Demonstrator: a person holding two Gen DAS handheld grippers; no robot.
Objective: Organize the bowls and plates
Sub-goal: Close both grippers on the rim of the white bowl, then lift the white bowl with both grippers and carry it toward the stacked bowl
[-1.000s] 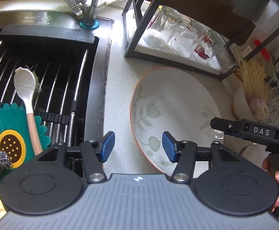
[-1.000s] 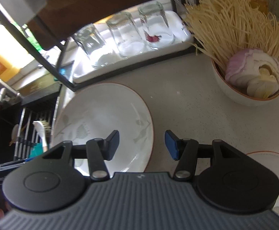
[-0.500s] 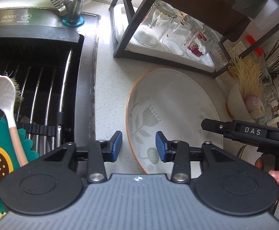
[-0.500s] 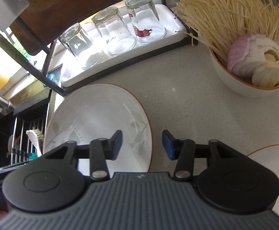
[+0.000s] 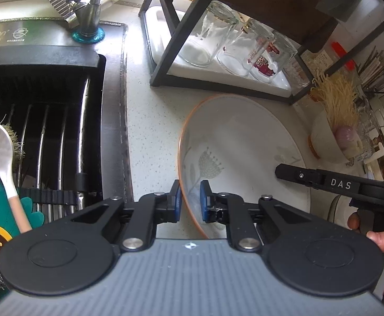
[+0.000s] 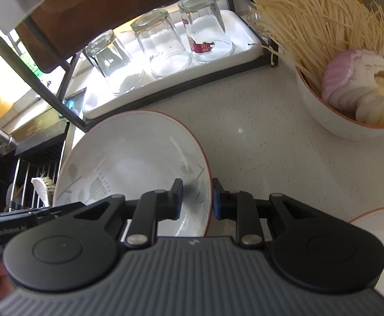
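- The left claw (image 5: pixel 190 200) is closing on the near left rim of the plate (image 5: pixel 242 142). One pad sits outside the rim and one inside, with a narrow gap left, so I cannot tell if both pads press yet.
- The right claw (image 6: pixel 197 200) is closing on the right rim of the same plate (image 6: pixel 128 155). The rim runs between its pads; the outer pad looks close to the edge, the inner one a little apart.
- The plate lies flat on the bench (image 6: pixel 257 142), face up, just ahead of both claws, with each claw at an opposite side of it.
- The plate is a shallow oval. Its long axis runs away from the left claw toward the rack of glasses (image 5: pixel 234 50), and its flower print lies near the left claw's side.
- Judged from this, the task is at an early stage: the plate is being gripped for a two-handed lift and is not yet off the bench.
- A bowl (image 6: pixel 350 105) of noodles and onion stands ahead and to the right of the right claw, well apart from the plate.
- Another plate (image 6: pixel 376 226) shows at that claw's right edge, untouched.
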